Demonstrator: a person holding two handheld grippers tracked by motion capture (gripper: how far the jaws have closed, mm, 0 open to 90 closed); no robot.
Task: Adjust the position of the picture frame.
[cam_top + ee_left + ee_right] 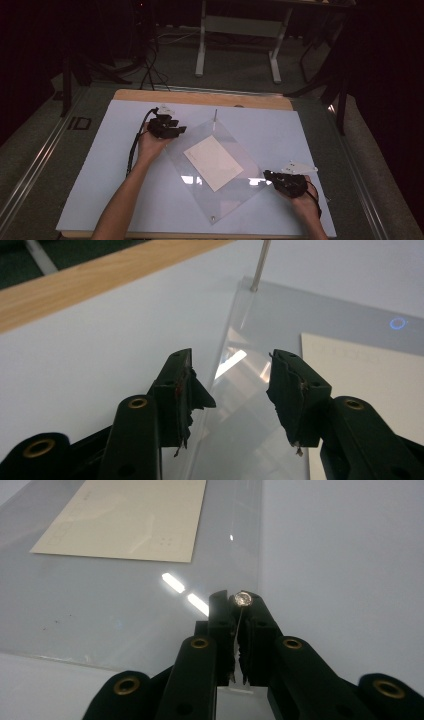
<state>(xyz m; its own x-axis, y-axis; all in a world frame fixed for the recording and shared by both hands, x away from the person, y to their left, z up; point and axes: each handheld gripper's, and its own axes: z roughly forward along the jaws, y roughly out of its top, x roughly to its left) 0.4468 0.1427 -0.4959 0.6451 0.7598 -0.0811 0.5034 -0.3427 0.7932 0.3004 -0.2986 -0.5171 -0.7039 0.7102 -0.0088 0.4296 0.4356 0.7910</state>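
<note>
A clear plastic sheet (pixel 220 197) lies cornerwise on the white tabletop, with a cream card (pixel 213 162) at its middle. My right gripper (pixel 267 175) is at the sheet's right corner. In the right gripper view it (pixel 239 601) is shut on a thin metal pin (pixel 244 598) with a round shiny head, over the sheet (pixel 100 595) and near the card (pixel 130 520). My left gripper (pixel 180 131) is at the sheet's left edge. There it (pixel 232 365) stands open, its jaws on either side of the edge of the sheet (pixel 250 415), touching nothing. An upright pin (pixel 260 262) stands at the far corner.
The white tabletop (pixel 125 125) has bare room all around the sheet, with a wooden strip (pixel 200 97) along its far edge. A small fastener (pixel 213 218) sits in the sheet's near corner. A white table frame (pixel 202 50) stands on the floor beyond.
</note>
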